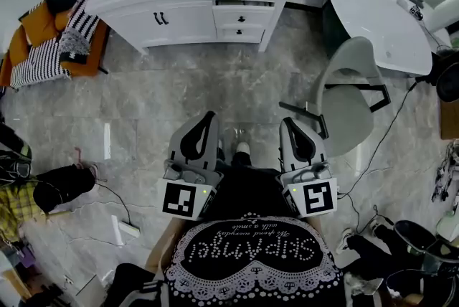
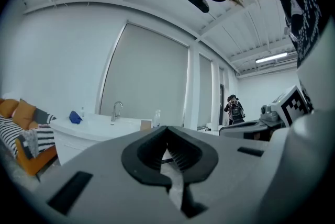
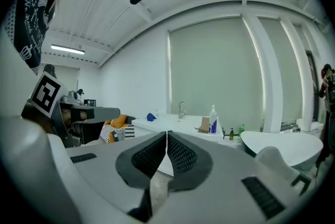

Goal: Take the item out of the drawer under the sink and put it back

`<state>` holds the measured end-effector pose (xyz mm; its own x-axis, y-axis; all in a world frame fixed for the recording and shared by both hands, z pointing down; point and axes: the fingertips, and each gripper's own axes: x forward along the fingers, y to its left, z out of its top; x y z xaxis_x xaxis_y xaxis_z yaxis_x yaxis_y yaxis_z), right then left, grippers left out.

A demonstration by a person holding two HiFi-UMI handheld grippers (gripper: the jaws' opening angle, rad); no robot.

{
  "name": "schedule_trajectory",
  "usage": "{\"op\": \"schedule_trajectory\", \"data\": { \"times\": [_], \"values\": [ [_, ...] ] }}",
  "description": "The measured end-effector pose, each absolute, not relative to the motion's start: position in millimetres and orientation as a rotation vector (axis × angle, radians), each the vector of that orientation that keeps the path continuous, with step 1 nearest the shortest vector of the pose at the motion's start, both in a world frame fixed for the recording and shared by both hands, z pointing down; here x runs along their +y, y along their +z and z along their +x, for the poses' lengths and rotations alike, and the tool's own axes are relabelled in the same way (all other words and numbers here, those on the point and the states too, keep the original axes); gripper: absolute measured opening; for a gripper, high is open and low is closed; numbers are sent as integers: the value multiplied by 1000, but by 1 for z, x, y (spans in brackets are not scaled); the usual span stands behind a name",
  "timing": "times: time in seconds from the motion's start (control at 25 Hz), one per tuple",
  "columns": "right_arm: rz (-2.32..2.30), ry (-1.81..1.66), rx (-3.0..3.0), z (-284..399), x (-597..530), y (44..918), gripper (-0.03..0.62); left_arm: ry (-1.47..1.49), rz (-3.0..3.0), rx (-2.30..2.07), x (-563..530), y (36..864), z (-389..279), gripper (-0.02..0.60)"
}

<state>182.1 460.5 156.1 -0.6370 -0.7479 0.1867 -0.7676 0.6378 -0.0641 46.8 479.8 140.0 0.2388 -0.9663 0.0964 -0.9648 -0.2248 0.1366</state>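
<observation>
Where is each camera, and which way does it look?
Head view: on the person's head, looking steeply down at floor and sink cabinet; shows left tongs, right tongs, black shirt.
Left gripper view: rides the left tongs, looking along shut jaws toward the cabinet; shirt at upper right.
Right gripper view: rides the right tongs, along shut jaws toward the cabinet; shirt at upper left.
Shared: all see the cabinet.

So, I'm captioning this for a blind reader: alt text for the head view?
Seen from above, the left tongs and right tongs, both shut and empty, are held side by side over a grey stone floor. Ahead stands a white sink cabinet with its drawers closed.
</observation>
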Motion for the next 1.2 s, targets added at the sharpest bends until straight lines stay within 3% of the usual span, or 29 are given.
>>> {"op": "schedule_trajectory", "data": {
  "times": [0.6, 1.2],
  "values": [
    [1112, 273, -2844, 194, 451, 157, 25, -49, 2305, -1893, 471, 142, 68, 5],
    [1252, 283, -2808, 130, 351, 145, 25, 25, 2393, -1749, 363, 146, 6, 5]
  ]
}}
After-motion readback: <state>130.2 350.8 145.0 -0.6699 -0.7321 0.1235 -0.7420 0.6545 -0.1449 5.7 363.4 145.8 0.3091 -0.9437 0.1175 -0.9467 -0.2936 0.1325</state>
